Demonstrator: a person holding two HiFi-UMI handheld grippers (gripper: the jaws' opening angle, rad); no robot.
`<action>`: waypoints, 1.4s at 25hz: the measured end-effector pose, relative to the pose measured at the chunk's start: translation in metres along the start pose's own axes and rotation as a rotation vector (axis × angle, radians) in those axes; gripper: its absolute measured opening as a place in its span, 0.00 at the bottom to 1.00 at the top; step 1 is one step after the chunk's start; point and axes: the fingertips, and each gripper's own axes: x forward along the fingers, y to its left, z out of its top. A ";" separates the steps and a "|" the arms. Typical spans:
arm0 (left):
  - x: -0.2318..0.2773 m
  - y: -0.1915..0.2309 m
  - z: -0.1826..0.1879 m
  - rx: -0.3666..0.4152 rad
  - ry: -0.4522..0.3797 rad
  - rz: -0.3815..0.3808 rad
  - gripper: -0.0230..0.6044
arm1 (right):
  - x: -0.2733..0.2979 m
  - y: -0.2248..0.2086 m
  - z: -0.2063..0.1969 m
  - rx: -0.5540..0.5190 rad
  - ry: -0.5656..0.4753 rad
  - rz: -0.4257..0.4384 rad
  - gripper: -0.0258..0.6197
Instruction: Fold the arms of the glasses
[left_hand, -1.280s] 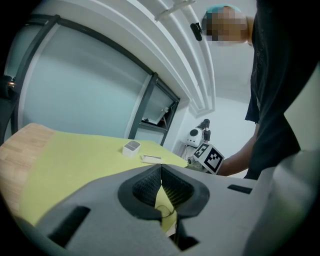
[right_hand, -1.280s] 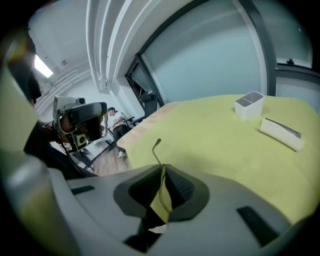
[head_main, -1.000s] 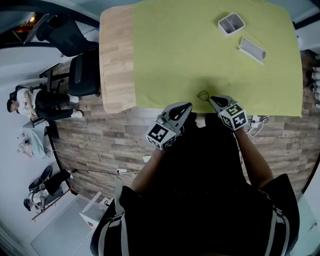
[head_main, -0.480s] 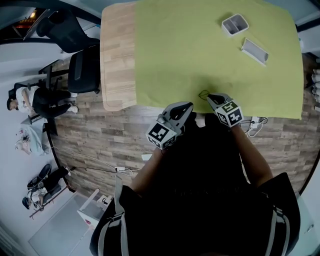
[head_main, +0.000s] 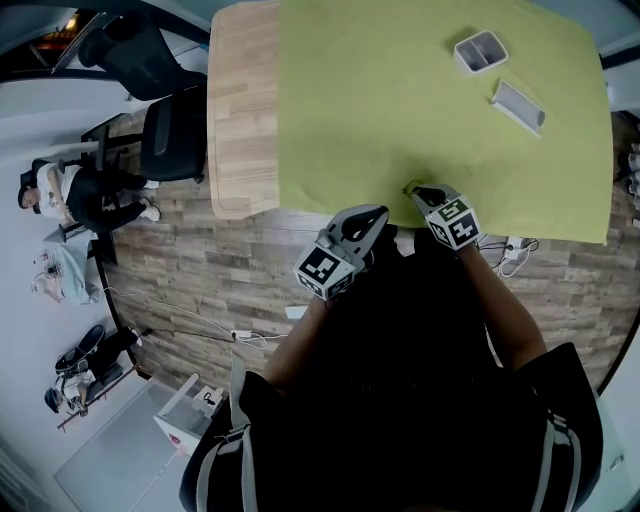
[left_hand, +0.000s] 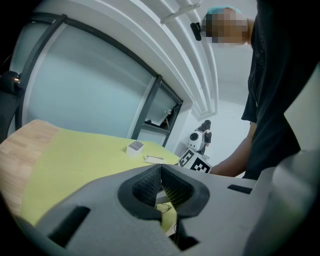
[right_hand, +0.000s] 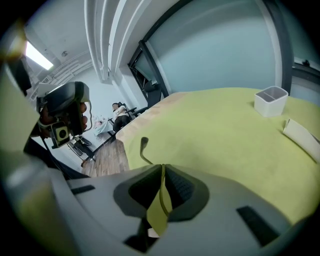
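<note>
The right hand-held gripper (head_main: 420, 192) has its jaws pressed together on the thin frame of the glasses (head_main: 409, 187). In the right gripper view the dark wire runs down between the two pads of this hand-held gripper (right_hand: 162, 167). One arm of the glasses (right_hand: 143, 149) sticks up free just beyond the jaws, ending in a curved tip. The glasses are at the near edge of the green cloth (head_main: 400, 100), at about 6 o'clock on the cloth in the head view.

At about 8 o'clock from them, the left hand-held gripper (head_main: 372, 213) is off the table edge, over the plank floor (head_main: 250, 270). Its own view shows the pads of this hand-held gripper (left_hand: 161, 167) closed against each other with nothing between them.

Toward 1 o'clock from the glasses, well apart from them, a small white open box (head_main: 479, 52) stands on the cloth. A flat white piece (head_main: 518, 106) lies near it, on the side closer to the person. Both also show in the right gripper view, the box (right_hand: 270, 100) and the flat piece (right_hand: 302, 135).

The cloth leaves a bare wooden strip of the table (head_main: 240, 120) at its 9 o'clock side. Beyond that strip stands a black office chair (head_main: 175, 135), and farther out at 9 o'clock a person (head_main: 60, 195) sits.
</note>
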 end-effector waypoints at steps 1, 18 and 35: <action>0.000 0.001 0.000 -0.001 0.000 0.002 0.07 | 0.002 -0.001 -0.001 -0.002 0.005 0.000 0.10; -0.010 0.001 -0.007 -0.050 -0.016 0.026 0.07 | 0.033 -0.005 -0.013 -0.009 0.066 -0.005 0.10; -0.016 0.005 -0.011 -0.064 -0.011 0.051 0.07 | 0.052 -0.021 -0.020 -0.011 0.133 -0.016 0.10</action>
